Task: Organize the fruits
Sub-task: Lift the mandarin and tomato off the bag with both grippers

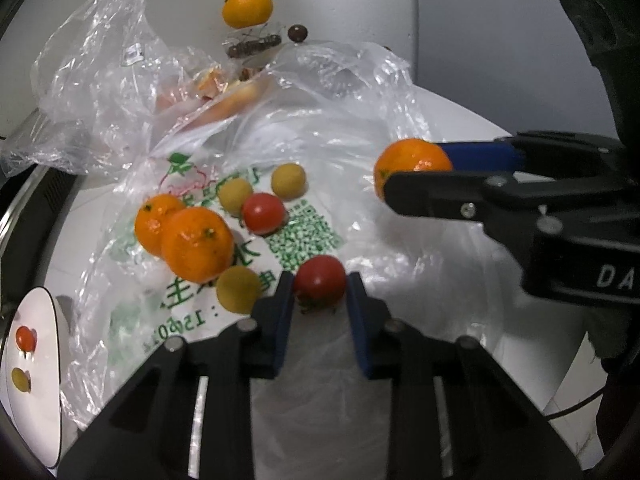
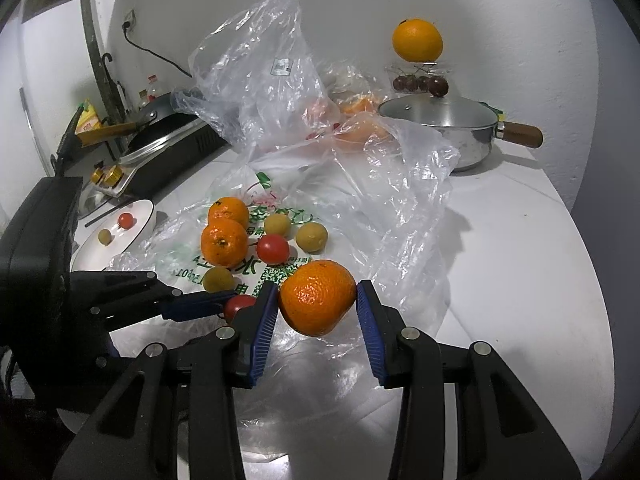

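Note:
My left gripper (image 1: 320, 286) is shut on a red cherry tomato (image 1: 320, 282), also seen in the right wrist view (image 2: 236, 306). My right gripper (image 2: 318, 294) is shut on a mandarin (image 2: 318, 296), seen from the left wrist (image 1: 412, 160). On the printed plastic bag (image 1: 304, 232) lie two mandarins (image 1: 196, 242), another red tomato (image 1: 264, 213) and three yellow-green small fruits (image 1: 288, 180). A white plate (image 2: 132, 228) at the left holds a red tomato (image 2: 126, 220) and a yellow fruit (image 2: 105, 236).
A crumpled clear bag (image 2: 256, 72) with fruit stands behind. A steel pot with lid (image 2: 440, 120) and wooden handle is at the back right. An orange (image 2: 417, 40) sits on a clear box of cherries (image 2: 420, 82). A stove with pan (image 2: 160, 140) is at the left.

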`<state>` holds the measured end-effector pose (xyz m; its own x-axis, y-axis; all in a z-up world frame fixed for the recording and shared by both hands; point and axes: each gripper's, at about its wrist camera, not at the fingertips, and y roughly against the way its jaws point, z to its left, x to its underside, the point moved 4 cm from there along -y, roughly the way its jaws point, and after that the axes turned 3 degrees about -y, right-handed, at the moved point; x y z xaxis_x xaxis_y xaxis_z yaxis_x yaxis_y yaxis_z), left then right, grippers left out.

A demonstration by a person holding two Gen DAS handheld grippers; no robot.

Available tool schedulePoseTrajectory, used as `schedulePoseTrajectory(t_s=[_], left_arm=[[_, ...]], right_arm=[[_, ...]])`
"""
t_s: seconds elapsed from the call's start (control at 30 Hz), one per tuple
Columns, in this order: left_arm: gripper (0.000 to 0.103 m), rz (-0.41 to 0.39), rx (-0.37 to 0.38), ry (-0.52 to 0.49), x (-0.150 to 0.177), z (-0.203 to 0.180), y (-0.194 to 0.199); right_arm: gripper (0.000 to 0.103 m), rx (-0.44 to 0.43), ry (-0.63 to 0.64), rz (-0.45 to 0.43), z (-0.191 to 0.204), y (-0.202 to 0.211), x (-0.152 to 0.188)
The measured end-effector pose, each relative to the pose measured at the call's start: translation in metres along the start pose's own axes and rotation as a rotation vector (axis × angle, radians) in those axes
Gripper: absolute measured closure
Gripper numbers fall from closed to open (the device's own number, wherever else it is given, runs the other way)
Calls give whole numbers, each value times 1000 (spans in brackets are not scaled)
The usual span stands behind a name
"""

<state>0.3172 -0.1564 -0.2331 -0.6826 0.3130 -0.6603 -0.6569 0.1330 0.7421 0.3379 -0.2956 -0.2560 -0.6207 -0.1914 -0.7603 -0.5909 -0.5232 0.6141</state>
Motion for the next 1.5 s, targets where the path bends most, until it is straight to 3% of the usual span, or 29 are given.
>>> schedulePoseTrajectory(t_s=[0.57, 1.5], left_arm=[[76, -93, -23, 36, 1, 10, 53], [76, -259, -21, 155, 32, 85, 135]], right_arm=[[61, 27, 49, -36, 32, 25, -5], [61, 72, 173, -33, 131, 25, -22]])
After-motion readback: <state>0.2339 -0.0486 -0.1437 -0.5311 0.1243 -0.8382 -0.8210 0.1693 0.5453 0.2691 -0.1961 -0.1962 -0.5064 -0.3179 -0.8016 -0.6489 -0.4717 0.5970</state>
